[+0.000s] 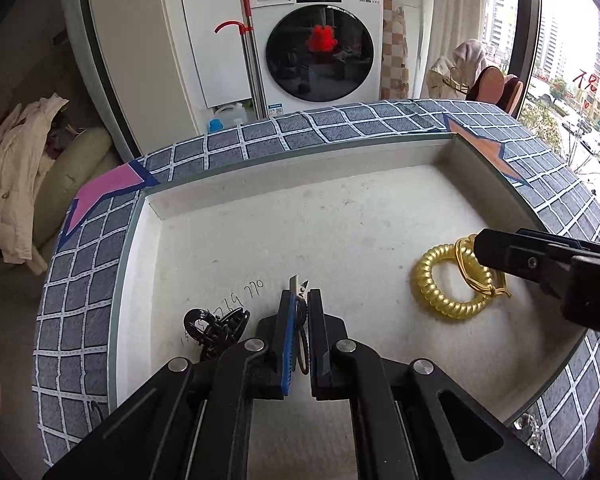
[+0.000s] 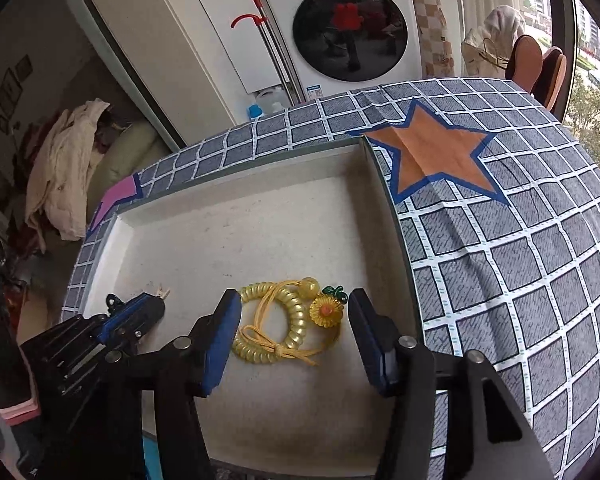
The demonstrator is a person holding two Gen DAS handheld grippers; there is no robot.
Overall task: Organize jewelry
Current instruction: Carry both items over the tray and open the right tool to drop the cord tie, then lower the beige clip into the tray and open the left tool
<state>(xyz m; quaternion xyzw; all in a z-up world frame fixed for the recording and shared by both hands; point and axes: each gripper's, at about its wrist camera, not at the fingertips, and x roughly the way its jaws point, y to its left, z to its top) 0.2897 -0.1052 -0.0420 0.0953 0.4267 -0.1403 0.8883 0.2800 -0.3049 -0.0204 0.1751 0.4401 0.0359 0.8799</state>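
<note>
A shallow white tray [image 1: 340, 200] lies on a grey checked tablecloth. My left gripper [image 1: 299, 300] is shut on a small silver hair clip [image 1: 298, 285] whose tip sticks out past the fingers, low over the tray. A black claw clip [image 1: 214, 324] lies just to its left. A gold spiral hair tie [image 1: 440, 280] with a yellow cord lies at the tray's right. In the right wrist view my right gripper [image 2: 296, 308] is open, its fingers on either side of the spiral tie [image 2: 284, 320] and a yellow flower charm [image 2: 326, 311]. The left gripper [image 2: 140, 312] shows there too.
The tablecloth [image 2: 500, 240] carries an orange star [image 2: 432, 152] right of the tray [image 2: 260, 208] and a pink star [image 1: 108, 192] to the left. A washing machine [image 1: 316, 40] stands behind the table. A chair with clothes [image 1: 16, 168] is on the left.
</note>
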